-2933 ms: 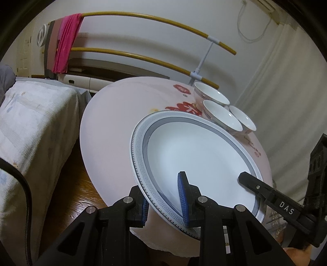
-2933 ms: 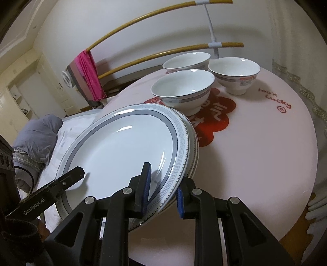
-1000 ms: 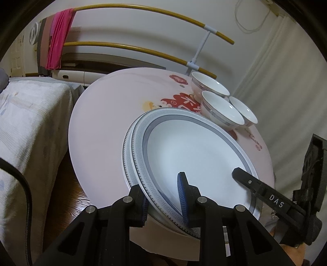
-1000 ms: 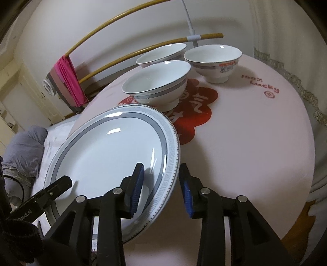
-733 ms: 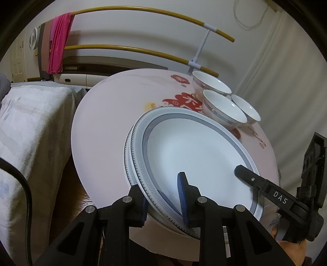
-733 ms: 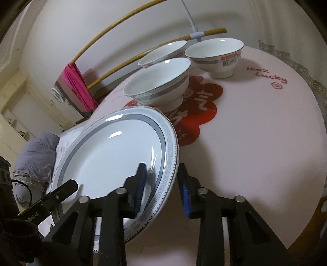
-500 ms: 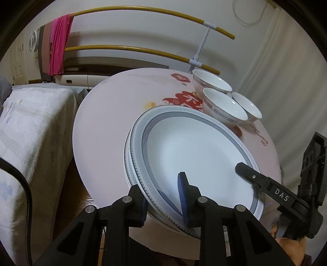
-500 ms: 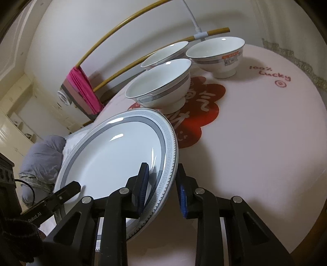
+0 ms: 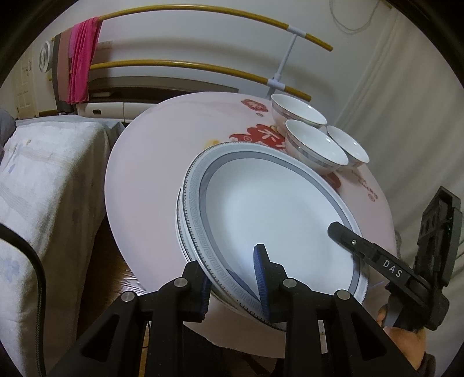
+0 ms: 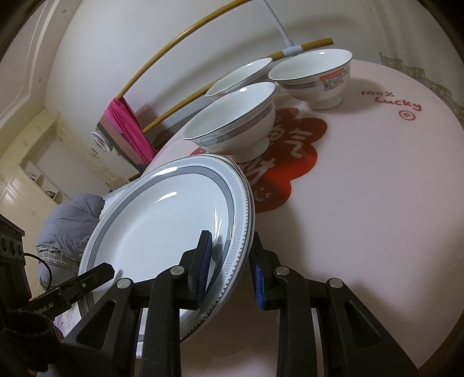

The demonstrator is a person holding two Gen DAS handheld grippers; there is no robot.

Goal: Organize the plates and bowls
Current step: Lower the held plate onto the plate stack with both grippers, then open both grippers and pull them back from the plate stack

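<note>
A stack of white plates with grey key-pattern rims (image 9: 272,208) lies near the front edge of a round pink table (image 9: 150,162); it also shows in the right wrist view (image 10: 162,229). My left gripper (image 9: 232,278) straddles the stack's near-left rim, jaws on either side of it. My right gripper (image 10: 230,266) straddles the opposite rim with a visible gap at its right finger. Three white bowls (image 10: 232,124) stand behind the stack; they also show in the left wrist view (image 9: 314,145).
A red flower print (image 10: 290,162) and "100% Lucky" lettering mark the tablecloth. A gold clothes rail (image 9: 185,23) with a pink cloth (image 9: 81,63) stands behind. A bed (image 9: 37,185) lies left of the table. A curtain hangs at the right.
The top plate has come down onto the plates below it on the table. Both grippers stay at the rims and the right jaws have widened slightly.
</note>
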